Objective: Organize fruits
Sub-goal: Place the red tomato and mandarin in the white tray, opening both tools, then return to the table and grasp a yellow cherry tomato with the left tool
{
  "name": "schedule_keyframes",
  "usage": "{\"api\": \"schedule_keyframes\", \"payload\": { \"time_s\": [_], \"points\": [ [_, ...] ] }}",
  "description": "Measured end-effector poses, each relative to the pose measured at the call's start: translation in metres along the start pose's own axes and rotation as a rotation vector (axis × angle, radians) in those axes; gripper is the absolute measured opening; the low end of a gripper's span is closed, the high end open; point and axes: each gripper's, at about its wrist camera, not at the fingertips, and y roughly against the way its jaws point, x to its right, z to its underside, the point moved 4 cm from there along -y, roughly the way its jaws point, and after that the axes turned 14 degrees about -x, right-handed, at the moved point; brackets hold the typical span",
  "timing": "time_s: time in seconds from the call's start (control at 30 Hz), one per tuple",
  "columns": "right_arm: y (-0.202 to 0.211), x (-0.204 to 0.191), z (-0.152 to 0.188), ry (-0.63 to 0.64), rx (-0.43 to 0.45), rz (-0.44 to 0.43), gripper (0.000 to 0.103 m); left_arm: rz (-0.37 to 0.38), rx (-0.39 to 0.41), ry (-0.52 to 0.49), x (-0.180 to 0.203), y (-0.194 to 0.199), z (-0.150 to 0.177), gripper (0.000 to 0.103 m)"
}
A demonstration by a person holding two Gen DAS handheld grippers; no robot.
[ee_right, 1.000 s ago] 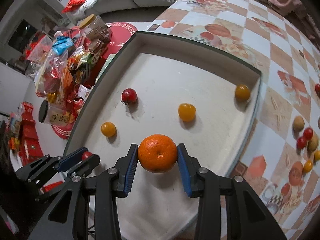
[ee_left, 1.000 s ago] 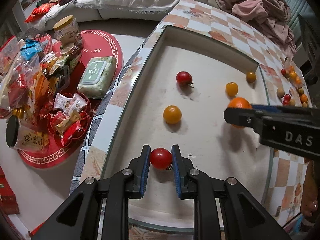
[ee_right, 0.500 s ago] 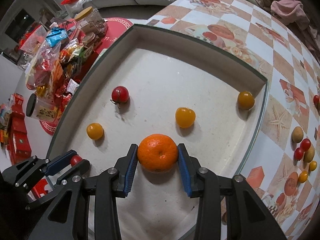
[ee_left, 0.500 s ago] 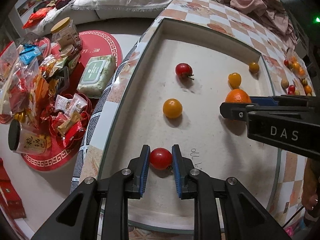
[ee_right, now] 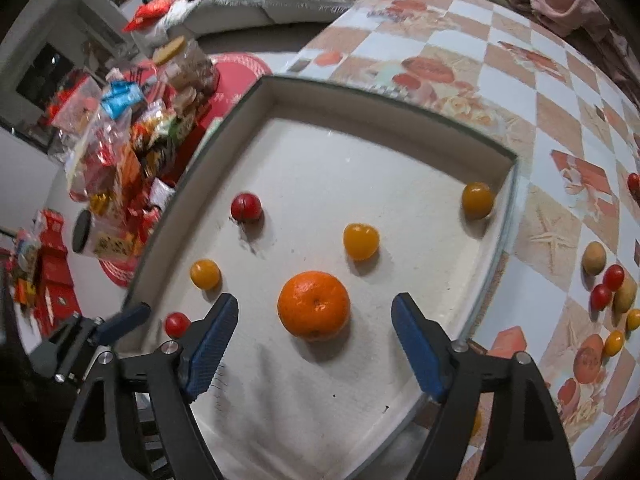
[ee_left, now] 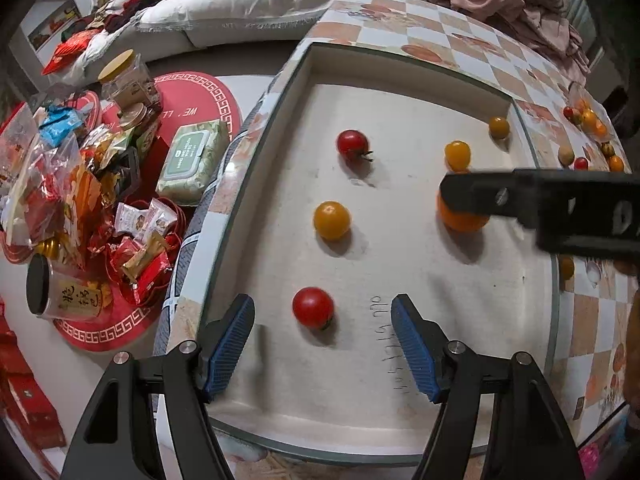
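Fruits sit partly sorted: a mandarin [ee_right: 314, 306] and red cherry tomato [ee_left: 313, 307] lie loose in the tray [ee_right: 416, 100] between each just-opened, wide tool, left [ee_left: 323, 346] and right [ee_right: 315, 346], while perhaps a dozen remain on the surface [ee_right: 552, 128].

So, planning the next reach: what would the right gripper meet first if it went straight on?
Probably the round orange mandarin, lying free between the open right gripper pads on the white tray.

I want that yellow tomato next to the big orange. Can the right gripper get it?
Probably yes. The right gripper is open, the yellow tomato lies just beyond the orange, nothing covers it.
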Motion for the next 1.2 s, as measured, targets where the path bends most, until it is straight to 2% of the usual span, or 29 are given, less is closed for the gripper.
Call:
{"api": "schedule_keyframes", "payload": {
  "time_s": [0.17, 0.37, 0.77, 1.0, 1.2],
  "points": [
    [0.021, 0.019, 0.005, -0.049, 0.040, -0.015, 0.082, -0.001, 0.016, -0.039, 0.018, 0.010, -0.004, 0.072],
    [0.043, 0.065, 0.026, -0.147, 0.076, -0.001, 0.082, 0.010, 0.044, -0.101, 0.051, 0.024, -0.012, 0.072],
    [0.053, 0.174, 0.090, -0.362, 0.056, 0.083, 0.082, 0.061, 0.088, -0.254, 0.137, 0.050, -0.021, 0.072],
    [0.056, 0.215, 0.110, -0.436, 0.058, 0.103, 0.082, 0.083, 0.067, -0.332, 0.189, 0.042, -0.017, 0.072],
    [0.054, 0.230, 0.108, -0.423, 0.051, 0.108, 0.081, 0.039, 0.043, -0.353, 0.217, 0.021, -0.011, 0.072]
  ]
}}
